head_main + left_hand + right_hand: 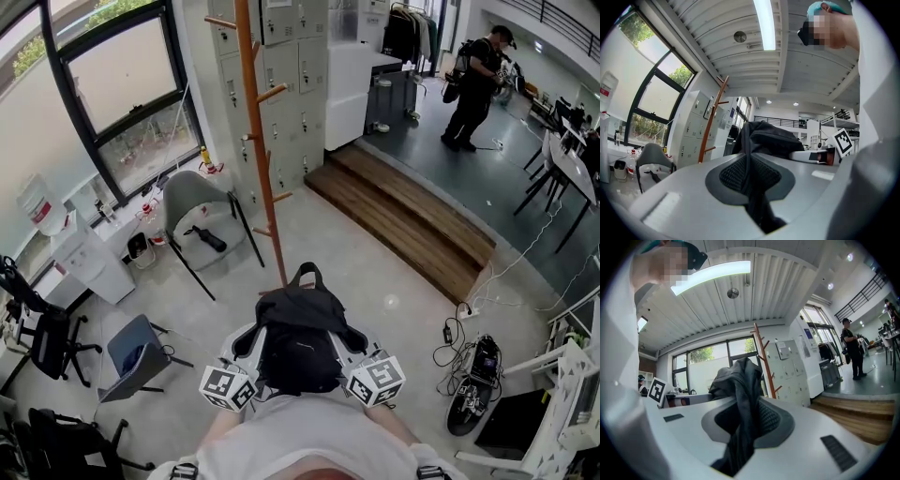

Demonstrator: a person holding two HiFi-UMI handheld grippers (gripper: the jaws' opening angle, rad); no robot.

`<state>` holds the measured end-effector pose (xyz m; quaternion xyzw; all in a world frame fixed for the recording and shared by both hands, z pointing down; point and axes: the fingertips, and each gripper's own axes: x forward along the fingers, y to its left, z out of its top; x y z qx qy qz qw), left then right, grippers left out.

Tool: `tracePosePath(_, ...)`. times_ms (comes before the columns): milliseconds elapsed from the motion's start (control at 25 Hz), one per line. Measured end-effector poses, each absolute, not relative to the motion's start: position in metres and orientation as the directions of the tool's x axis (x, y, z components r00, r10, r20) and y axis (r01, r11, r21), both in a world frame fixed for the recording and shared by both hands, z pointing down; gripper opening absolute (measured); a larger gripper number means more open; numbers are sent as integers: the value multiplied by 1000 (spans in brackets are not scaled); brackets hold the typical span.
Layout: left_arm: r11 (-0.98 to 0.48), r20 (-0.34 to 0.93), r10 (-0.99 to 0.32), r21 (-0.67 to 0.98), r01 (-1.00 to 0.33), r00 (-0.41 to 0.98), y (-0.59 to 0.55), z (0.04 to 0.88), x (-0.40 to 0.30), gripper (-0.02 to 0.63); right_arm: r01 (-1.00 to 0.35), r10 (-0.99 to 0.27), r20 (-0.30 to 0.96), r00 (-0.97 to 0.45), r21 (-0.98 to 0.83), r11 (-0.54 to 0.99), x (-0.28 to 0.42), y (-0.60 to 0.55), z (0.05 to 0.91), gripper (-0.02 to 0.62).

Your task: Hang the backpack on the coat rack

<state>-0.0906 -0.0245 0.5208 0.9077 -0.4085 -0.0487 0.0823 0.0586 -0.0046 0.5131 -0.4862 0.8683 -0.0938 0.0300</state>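
A black backpack hangs in front of me, carried between both grippers, its top handle pointing toward the coat rack. The orange wooden coat rack stands just beyond it, by the lockers. My left gripper is shut on a black strap on the bag's left side. My right gripper is shut on dark fabric on the bag's right side. In both gripper views the backpack bulges past the jaws, with the coat rack behind it.
A grey shell chair stands left of the rack's foot, and a blue chair is nearer on my left. Wooden steps rise at right, with a person beyond. Cables and a device lie on the floor at right.
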Motion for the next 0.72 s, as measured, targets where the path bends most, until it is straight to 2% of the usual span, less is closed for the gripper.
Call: tracePosePath(720,-760,-50,-644,155,-631,763,-250,508,-106,40,-887,-902,-11,-432,-174,428,39,-214,504,66)
